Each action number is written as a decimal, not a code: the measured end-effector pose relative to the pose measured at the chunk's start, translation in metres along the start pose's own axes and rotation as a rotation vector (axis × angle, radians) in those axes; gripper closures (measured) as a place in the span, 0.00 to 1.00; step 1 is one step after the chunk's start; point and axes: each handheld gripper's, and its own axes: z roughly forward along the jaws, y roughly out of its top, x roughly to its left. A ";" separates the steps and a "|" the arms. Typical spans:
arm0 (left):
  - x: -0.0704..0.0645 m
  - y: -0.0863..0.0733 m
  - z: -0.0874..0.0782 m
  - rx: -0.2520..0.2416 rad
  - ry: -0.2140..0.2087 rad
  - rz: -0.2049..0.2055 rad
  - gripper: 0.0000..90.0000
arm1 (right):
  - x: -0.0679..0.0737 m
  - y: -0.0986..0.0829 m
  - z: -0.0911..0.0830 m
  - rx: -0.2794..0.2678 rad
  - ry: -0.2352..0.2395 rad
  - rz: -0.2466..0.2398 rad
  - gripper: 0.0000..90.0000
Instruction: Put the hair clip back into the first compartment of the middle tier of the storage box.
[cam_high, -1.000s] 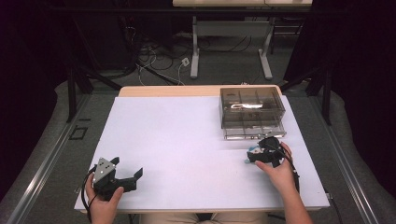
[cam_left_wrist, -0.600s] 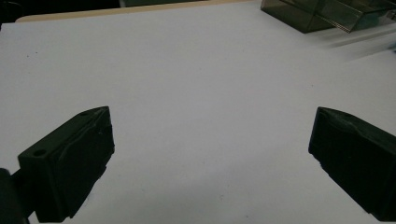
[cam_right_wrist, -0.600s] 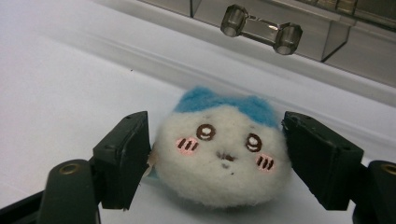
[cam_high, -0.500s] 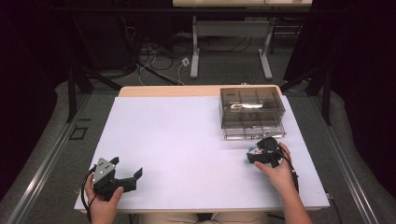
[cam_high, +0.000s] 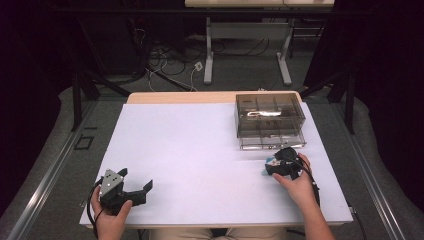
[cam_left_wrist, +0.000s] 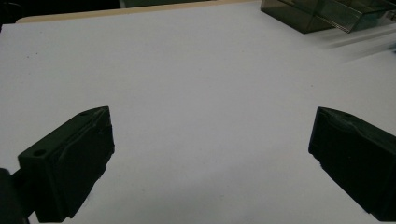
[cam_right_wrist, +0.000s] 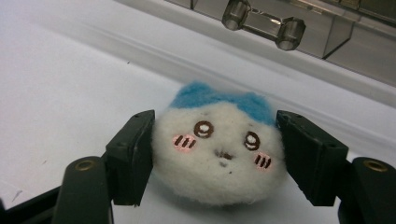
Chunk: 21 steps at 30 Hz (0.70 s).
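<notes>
A small white plush toy (cam_right_wrist: 219, 154) with blue ears and a drawn face sits between the jaws of my right gripper (cam_right_wrist: 215, 149). Both pads press its sides, and it rests on the white table just in front of the clear box. In the high view the right gripper (cam_high: 274, 167) is at the right of the table with the plush toy (cam_high: 270, 161) at its tip. My left gripper (cam_high: 136, 179) lies at the near left corner, with its jaws wide apart. Nothing is between the left gripper (cam_left_wrist: 210, 154) jaws but bare table.
A smoky clear plastic box (cam_high: 270, 120) with compartments and a front drawer stands at the far right of the white table (cam_high: 200, 150). Its drawer handle (cam_right_wrist: 264, 21) is just beyond the plush. The box corner (cam_left_wrist: 327, 11) is far off in the left gripper view.
The right gripper with the plush has shifted slightly nearer and leftward, away from the box. The left gripper has not moved.
</notes>
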 end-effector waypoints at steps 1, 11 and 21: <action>0.000 0.000 0.000 0.001 0.000 0.001 0.00 | 0.000 0.000 0.000 -0.001 0.000 -0.004 0.35; 0.000 0.000 0.000 0.002 -0.001 0.001 0.00 | -0.001 0.000 -0.001 -0.006 0.002 -0.004 0.37; 0.000 0.000 0.001 0.003 0.000 0.003 0.00 | 0.000 0.000 -0.002 -0.007 0.012 -0.006 0.38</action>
